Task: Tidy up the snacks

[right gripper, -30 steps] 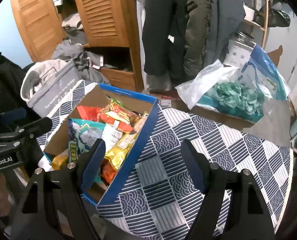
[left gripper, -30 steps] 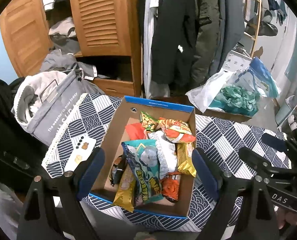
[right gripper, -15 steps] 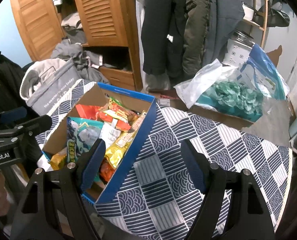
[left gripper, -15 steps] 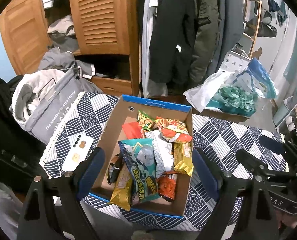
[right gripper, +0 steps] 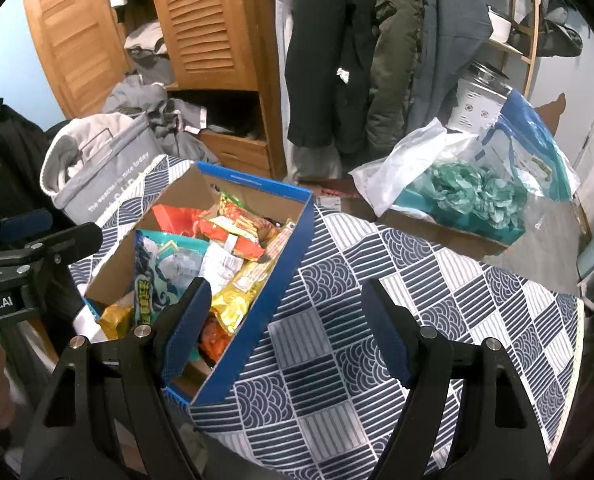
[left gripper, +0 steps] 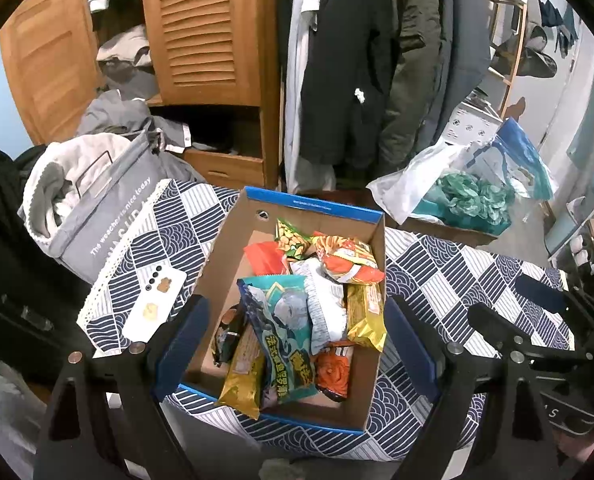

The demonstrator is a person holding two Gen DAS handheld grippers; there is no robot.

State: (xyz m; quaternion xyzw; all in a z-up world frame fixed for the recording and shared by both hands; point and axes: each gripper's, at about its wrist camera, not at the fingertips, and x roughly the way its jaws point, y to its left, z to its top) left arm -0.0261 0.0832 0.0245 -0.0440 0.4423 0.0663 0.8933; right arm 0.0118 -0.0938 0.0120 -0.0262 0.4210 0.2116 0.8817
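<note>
Left wrist view: left gripper hangs above the box, fingers spread wide, nothing between the pads. Box is cardboard with a blue rim and sits on the patterned tablecloth. Inside, a loose pile of snacks: teal packet on top near the front, yellow packet at its right, orange-red packet further back, green packet toward the far wall. White phone lies on the cloth left of the box. Right gripper visible at the right edge.

Right wrist view: right gripper over bare cloth just right of the box, fingers wide apart, empty. Plastic bag with green contents sits beyond the table. Grey bin stands behind the box's left side
</note>
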